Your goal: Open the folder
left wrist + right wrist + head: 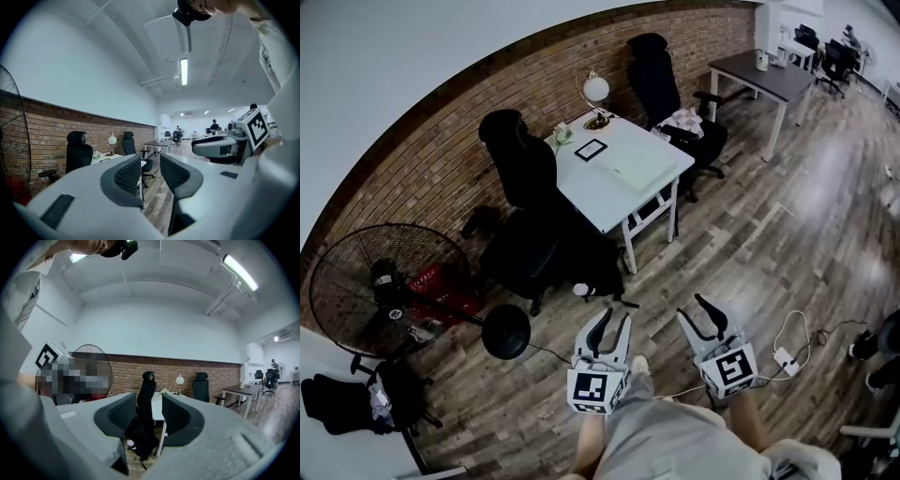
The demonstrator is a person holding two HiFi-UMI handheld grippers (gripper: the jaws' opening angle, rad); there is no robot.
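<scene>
Only the head view shows the pale flat folder on the white rectangular table. The left gripper and right gripper are held nearly level, jaws spread, empty.

A white table stands on the wood-plank floor, well ahead of the left gripper and the right gripper. On the tabletop a pale folder lies flat, on the part straight ahead of the two grippers. A black-framed tablet lies just to the left of it. A globe lamp stands at the table's far edge. On the floor, a white power strip with its cable lies near the right gripper, to its right. A black floor fan stands well to the left of the left gripper.
</scene>
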